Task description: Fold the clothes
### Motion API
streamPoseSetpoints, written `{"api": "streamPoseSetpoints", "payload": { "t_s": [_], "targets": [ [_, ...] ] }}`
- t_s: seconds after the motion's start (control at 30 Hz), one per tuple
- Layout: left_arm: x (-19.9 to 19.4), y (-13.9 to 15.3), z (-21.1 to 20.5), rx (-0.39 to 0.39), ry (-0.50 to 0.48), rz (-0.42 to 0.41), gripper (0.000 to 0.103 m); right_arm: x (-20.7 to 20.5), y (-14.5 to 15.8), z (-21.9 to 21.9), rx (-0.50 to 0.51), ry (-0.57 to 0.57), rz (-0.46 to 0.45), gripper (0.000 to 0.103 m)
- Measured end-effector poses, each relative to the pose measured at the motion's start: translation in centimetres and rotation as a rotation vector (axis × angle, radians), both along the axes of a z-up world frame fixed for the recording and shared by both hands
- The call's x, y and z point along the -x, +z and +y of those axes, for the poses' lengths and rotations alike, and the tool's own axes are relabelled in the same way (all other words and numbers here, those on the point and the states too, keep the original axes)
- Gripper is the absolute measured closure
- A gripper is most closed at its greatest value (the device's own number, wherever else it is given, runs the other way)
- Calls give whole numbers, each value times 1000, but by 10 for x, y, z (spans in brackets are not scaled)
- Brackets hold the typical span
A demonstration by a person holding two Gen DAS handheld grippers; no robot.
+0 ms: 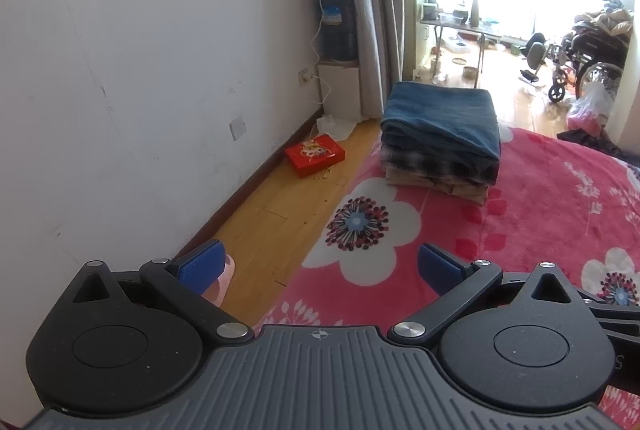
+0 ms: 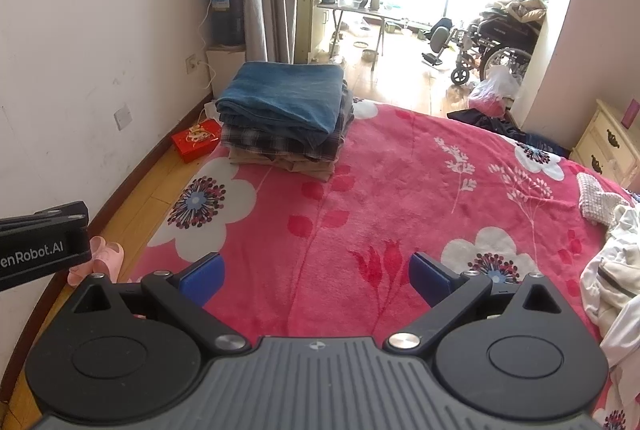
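Right wrist alone shows unfolded white garment (image 2: 612, 282); both views show folded stack (image 1: 440, 138). Left gripper (image 1: 320, 270), right gripper (image 2: 318, 276): fingers apart, empty.

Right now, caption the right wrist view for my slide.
Open right gripper above pink floral blanket; folded stack behind.

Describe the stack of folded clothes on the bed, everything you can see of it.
The stack of folded clothes sits on the pink floral blanket near the bed's far corner on the wall side. On top lies a blue, denim-like piece, folded flat; beneath it a dark plaid garment, then tan fabric at the bottom. The layers are roughly squared, edges slightly uneven. Neither gripper touches it.
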State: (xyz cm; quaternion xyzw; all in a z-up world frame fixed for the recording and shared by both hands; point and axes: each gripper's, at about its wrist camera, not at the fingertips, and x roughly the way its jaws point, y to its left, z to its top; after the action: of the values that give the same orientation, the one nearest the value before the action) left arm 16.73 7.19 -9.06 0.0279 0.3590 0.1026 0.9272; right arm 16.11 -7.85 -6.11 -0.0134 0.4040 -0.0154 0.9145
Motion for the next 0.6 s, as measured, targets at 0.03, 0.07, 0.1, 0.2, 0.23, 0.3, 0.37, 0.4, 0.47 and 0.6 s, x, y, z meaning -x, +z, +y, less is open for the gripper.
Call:
{"api": "streamPoseSetpoints", "payload": {
  "t_s": [0.03,0.07,0.1,0.2,0.23,0.3,0.37,0.4,0.47,0.6],
  "targets": [
    [0,0,0,1,1,0,0,0,0,0,0,0,0,2],
    [0,0,1,1,1,0,0,0,0,1,0,0,1,2],
    [0,0,1,1,0,0,0,0,0,1,0,1,1,2],
    [-1,0,1,0,-1,1,0,-1,0,2,0,1,3,2],
    [-1,0,1,0,-1,1,0,-1,0,2,1,2,4,2],
    [-1,0,1,0,-2,2,0,-1,0,3,2,3,4,2],
    [-2,0,1,0,-2,3,0,-1,0,3,3,4,5,2],
    [-2,0,2,0,-3,3,0,-1,0,3,3,4,5,2],
    [-2,0,2,0,-3,3,0,-1,0,3,4,3,4,2],
    [-3,0,2,0,-5,5,0,-1,0,3,4,3,4,2]
  ]
}}
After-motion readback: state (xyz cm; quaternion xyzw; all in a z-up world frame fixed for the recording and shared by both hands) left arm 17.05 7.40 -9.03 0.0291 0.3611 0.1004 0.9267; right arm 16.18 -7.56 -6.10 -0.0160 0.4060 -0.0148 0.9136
